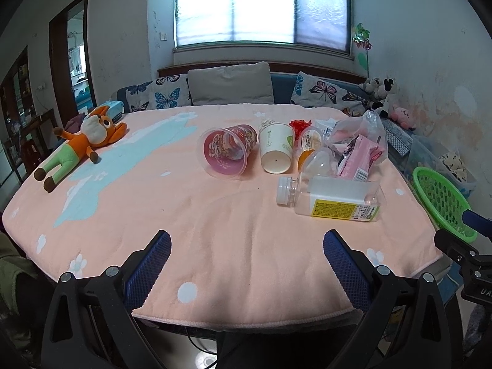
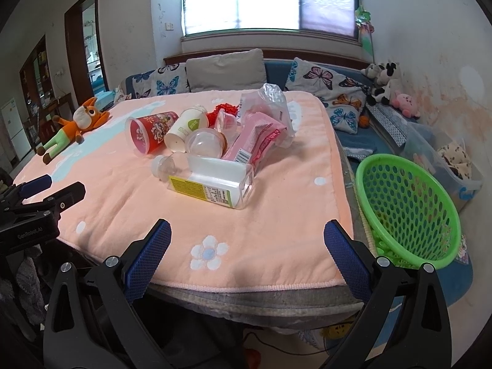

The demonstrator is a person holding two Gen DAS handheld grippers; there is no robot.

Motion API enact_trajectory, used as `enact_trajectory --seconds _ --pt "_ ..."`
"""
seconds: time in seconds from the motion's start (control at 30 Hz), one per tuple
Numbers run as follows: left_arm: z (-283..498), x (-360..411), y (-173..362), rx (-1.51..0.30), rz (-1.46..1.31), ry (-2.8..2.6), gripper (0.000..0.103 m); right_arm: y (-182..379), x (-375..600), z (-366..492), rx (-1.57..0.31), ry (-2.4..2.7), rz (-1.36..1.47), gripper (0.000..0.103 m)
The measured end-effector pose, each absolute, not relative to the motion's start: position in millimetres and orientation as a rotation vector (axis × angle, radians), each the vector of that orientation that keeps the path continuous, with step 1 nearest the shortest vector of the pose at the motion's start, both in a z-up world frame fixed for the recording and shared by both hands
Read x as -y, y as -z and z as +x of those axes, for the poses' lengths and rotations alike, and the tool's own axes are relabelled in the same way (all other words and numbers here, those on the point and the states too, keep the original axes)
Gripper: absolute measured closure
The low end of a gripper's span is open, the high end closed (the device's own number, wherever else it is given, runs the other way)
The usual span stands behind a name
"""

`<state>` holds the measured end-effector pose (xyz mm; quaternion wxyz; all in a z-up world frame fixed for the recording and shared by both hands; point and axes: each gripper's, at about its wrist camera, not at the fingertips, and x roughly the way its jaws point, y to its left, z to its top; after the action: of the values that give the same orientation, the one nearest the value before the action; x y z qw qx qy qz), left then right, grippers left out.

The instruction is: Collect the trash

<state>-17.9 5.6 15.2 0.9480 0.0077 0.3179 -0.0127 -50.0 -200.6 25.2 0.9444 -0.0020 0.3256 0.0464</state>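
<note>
Clear plastic bottle (image 2: pixel 212 184) lying flat (capped), green basket (image 2: pixel 409 209) beside table

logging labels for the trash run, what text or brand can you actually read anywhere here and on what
"GenRoboLAI", roughly as it reads, on the left gripper body, seen in the right wrist view.
"DA", cut off by the frame edge, on the right gripper body, seen in the left wrist view.
Clear bottle: yellow label print and barcode too small to read.
Pink packet: barcode and print blurred.
Paper cup: green logo, text unreadable.
</note>
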Motion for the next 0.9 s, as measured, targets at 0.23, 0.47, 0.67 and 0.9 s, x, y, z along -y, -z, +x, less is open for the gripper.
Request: enact_trajectory --seconds 0.23,0.47,0.67,0.9 --pt "-16 -5 -19 -0.643 0.018 0.019 0.007 -27 201 -46 -0.656 -0.099 -0.005 0.005" --pt "-4 -13 -21 -0.648 0.02 0.018 0.007 -28 206 -35 -0.66 -0.095 -0.005 0.005" --pt "19 -19 -19 -0.677 0.005 0.012 0.007 -26 209 -17 -0.676 -0.098 0.0 0.007" --pt "50 -20 -19 -0.704 0.003 -0.003 0.008 -26 215 6 -0.693 -0.105 0.009 0.008"
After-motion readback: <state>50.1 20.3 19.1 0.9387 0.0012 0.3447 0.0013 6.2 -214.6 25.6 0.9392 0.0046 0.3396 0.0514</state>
